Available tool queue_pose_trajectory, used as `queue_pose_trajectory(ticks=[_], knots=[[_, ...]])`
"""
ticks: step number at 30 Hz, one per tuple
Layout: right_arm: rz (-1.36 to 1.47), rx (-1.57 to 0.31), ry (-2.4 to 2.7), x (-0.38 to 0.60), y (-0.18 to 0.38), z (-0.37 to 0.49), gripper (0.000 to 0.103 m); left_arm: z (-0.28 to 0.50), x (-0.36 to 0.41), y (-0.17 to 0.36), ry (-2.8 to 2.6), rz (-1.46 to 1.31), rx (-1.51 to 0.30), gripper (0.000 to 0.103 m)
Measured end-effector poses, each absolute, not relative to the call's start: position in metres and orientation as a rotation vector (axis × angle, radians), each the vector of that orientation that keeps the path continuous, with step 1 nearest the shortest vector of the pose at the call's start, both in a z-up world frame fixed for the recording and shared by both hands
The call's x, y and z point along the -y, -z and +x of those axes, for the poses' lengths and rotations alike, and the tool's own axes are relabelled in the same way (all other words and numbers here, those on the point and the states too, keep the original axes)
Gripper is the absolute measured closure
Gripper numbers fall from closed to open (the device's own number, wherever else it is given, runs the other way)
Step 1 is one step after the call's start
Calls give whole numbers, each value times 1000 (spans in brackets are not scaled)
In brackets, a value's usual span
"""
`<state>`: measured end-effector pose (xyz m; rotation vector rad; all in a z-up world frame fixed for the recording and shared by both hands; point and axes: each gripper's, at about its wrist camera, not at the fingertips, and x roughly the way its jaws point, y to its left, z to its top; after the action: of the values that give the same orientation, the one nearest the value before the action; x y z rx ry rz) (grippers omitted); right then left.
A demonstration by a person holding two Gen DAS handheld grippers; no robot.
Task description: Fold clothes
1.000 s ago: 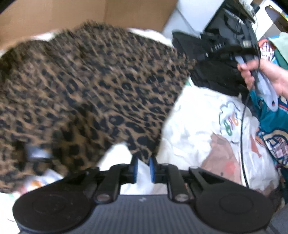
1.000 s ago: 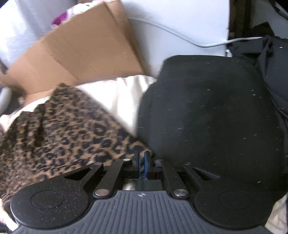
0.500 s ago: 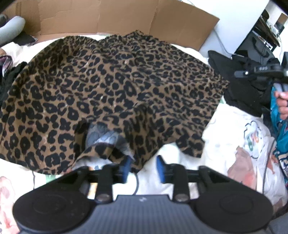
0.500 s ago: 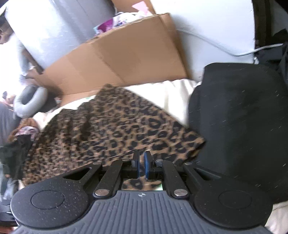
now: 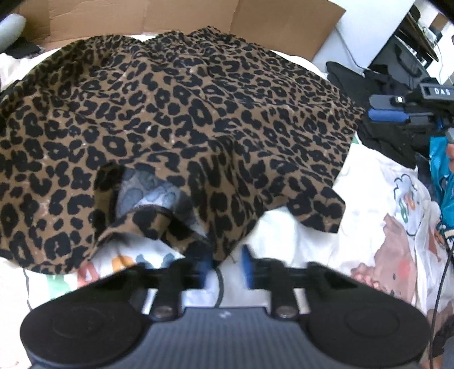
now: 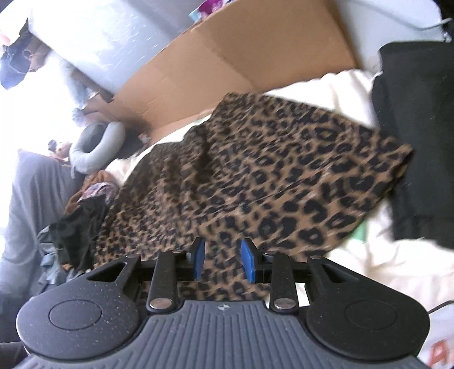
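Leopard skirt (image 5: 176, 113) btwn cardboard (image 5: 255, 25) & black clothes (image 6: 420, 142); grippers agape.

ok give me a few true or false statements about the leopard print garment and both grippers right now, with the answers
1. The leopard print garment lies spread on the white printed sheet. True.
2. The left gripper is clamped shut on the hem. False: its jaws stand apart.
3. The right gripper is open. True.
4. Flattened cardboard lies beyond the garment. True.
5. The garment is plain black. False: it is brown with black spots.
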<state>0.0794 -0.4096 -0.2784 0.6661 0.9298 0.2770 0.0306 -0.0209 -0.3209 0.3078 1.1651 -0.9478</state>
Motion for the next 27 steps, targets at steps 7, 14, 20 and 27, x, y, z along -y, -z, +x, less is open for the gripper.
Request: queue_pose_trajectory(ticks=[7,14,20,27], knots=[[700,-993,-453,359,284,81,69,25,17,294,992,262,-1121,99],[751,-1095,-550,321,301,76,61,12,19,270,1046,242,-1079,99],[906,-1171,-522,311,328,74,60,0,21,272,1051,216,-1087,99],[1082,-1223,-472,307,367,69,60,-5,20,278,1015,123,-1112,99]])
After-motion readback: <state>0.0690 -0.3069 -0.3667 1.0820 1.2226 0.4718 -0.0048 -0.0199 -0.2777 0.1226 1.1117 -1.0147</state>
